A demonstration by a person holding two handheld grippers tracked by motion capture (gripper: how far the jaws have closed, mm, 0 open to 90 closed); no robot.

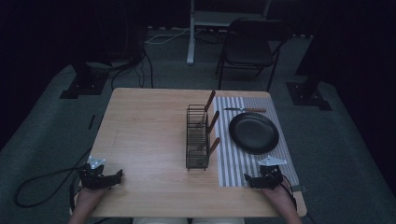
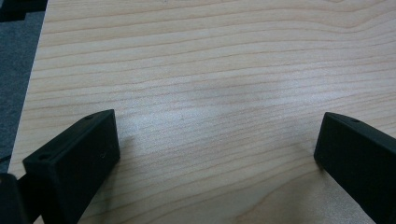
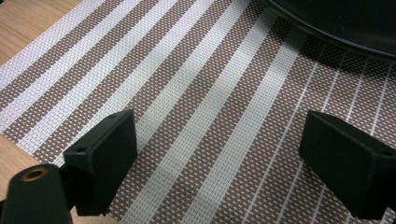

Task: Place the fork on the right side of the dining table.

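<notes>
Two grippers rest near the table's (image 1: 144,135) front edge: the left gripper (image 1: 119,176) gapes wide over bare wood, well apart from the wire rack (image 1: 197,137); the right gripper (image 1: 246,179), also wide and empty, sits on the striped mat (image 1: 243,163) near the black plate (image 1: 253,133).

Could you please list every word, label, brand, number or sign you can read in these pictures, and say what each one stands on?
None: no readable text anywhere.
The table, striped placemat, black plate, wire rack and knife carry no lettering.
The left gripper and right gripper, jaws apart, show plain black surfaces with no markings.
</notes>
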